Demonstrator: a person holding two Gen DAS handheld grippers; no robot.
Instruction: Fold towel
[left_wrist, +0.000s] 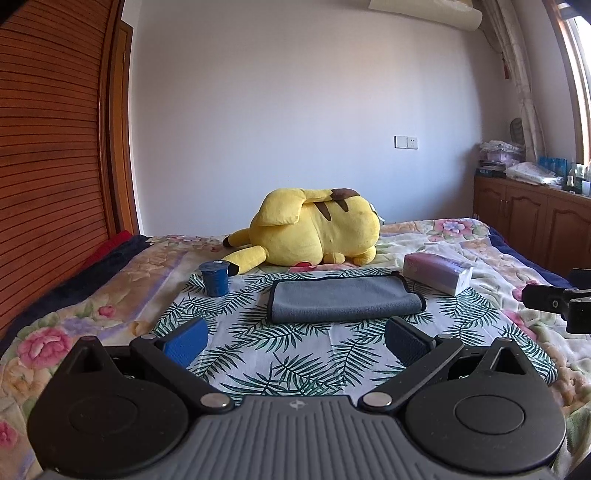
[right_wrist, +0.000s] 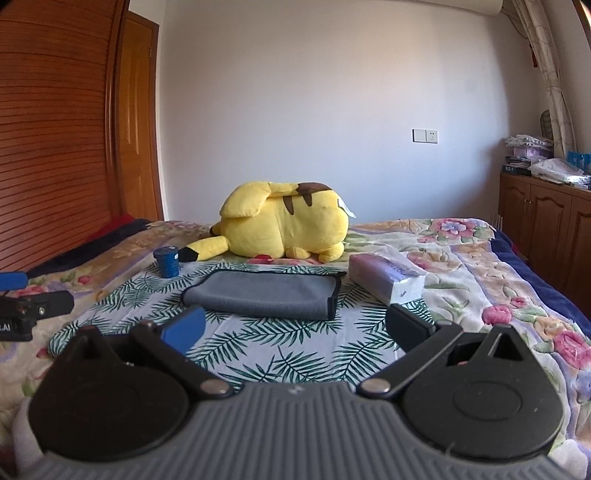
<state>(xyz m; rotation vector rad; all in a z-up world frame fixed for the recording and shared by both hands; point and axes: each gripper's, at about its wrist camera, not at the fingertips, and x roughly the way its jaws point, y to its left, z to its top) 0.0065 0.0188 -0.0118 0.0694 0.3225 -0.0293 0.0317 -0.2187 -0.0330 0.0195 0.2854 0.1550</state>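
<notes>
A grey towel (left_wrist: 343, 300) with black edging lies folded in a flat rectangle on a leaf-print cloth (left_wrist: 280, 354) spread on the bed. It also shows in the right wrist view (right_wrist: 266, 293). My left gripper (left_wrist: 295, 343) is open and empty, a short way in front of the towel. My right gripper (right_wrist: 295, 330) is open and empty, also just short of the towel. Each gripper shows at the edge of the other's view, the right one at the right edge (left_wrist: 557, 302) and the left one at the left edge (right_wrist: 26, 306).
A yellow plush toy (left_wrist: 314, 232) lies behind the towel. A blue cup (left_wrist: 215, 277) stands to the towel's left and a tissue pack (left_wrist: 437, 273) to its right. A wooden wardrobe (left_wrist: 55, 147) rises on the left, cabinets (left_wrist: 535, 221) on the right.
</notes>
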